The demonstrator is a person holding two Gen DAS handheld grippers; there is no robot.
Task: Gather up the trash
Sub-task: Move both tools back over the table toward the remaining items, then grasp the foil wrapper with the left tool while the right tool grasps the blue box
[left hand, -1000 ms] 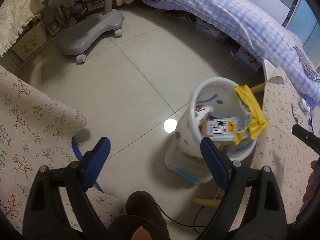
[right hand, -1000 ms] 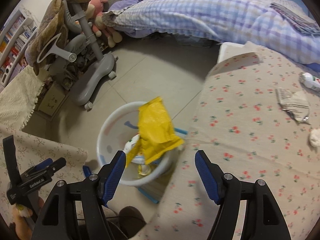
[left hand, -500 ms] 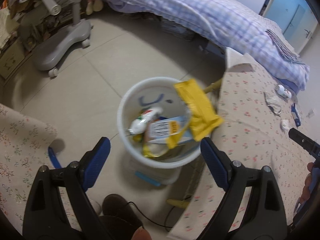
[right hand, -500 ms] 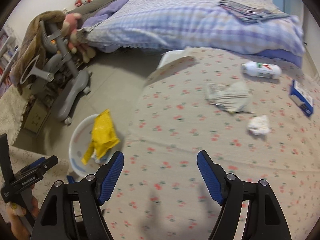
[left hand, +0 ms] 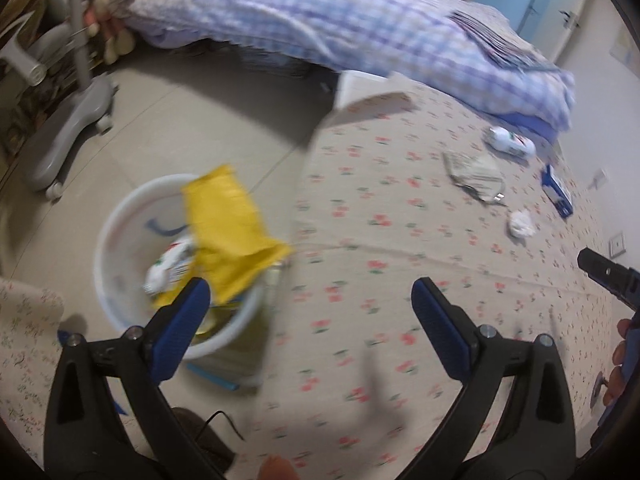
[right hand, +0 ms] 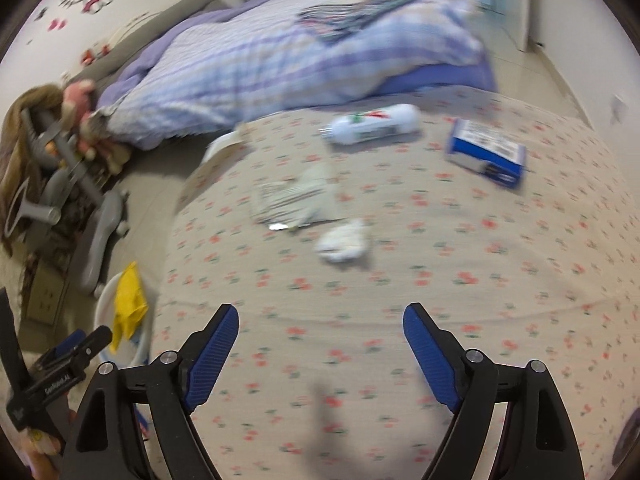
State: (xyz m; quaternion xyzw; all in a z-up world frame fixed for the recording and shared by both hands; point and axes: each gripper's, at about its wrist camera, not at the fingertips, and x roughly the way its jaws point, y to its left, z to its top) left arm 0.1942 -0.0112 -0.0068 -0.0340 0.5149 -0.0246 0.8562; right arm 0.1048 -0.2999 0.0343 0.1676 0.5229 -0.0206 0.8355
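Both empty: left hand-held gripper (left hand: pixel 310 306) & right hand-held gripper (right hand: pixel 320 334) jaws opening; I should centre on crumpled tissue (right hand: pixel 342 242), mid-frame on counter (right hand: pixel 480 280), before closing.

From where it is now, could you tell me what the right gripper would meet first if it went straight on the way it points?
Probably bare flowered tablecloth. The right gripper is empty, its jaws opening; the crumpled white tissue lies further along that line, though depth is unclear.
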